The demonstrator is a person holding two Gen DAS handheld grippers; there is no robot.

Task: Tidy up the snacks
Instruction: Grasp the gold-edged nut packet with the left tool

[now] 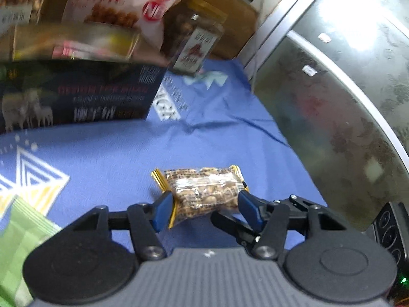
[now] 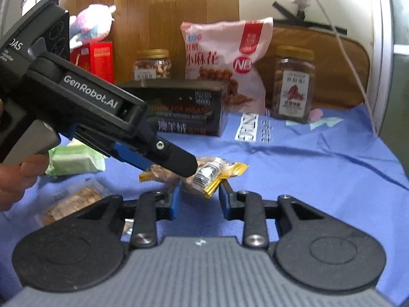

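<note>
Your left gripper (image 1: pixel 204 208) pinches the peanut bar (image 1: pixel 204 194) — clear wrapper, crimped gold ends; your right gripper (image 2: pixel 199 200) — spread.

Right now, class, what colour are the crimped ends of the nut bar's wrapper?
Gold, on the nut bar between the left claw's fingers; clearest in the left wrist view.

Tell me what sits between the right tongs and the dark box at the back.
In the right wrist view, the peanut snack pack, held by the left tongs, lies just ahead of the right tongs; past it, bare blue cloth runs to the dark box.
</note>
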